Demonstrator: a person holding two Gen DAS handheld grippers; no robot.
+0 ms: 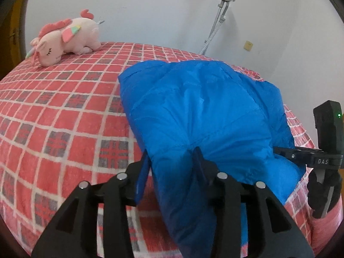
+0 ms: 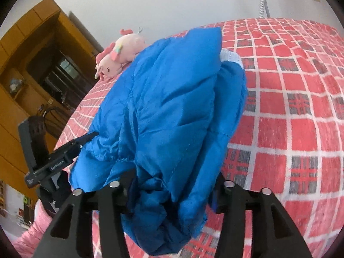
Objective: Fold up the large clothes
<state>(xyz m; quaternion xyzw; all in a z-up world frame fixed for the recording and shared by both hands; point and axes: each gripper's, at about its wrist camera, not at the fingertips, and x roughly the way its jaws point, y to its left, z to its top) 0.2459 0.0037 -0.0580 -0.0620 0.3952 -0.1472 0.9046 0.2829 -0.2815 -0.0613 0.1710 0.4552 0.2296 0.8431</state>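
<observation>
A large blue puffy jacket (image 1: 200, 111) lies folded over on the red plaid bed. My left gripper (image 1: 172, 161) is shut on its near edge, with blue fabric bunched between the fingers. My right gripper (image 2: 172, 182) is shut on the jacket's (image 2: 172, 99) near right edge, with fabric draped over the jaws. The right gripper also shows at the right of the left wrist view (image 1: 281, 151), its tip in the fabric. The left gripper shows at the left of the right wrist view (image 2: 88, 137), its tip in the fabric.
The bed (image 1: 64, 111) has a red plaid cover. A pink plush unicorn (image 1: 68, 36) lies at its far left corner. A grey stand (image 1: 217, 19) leans on the white wall behind. A wooden cabinet (image 2: 32, 68) stands to the left of the bed.
</observation>
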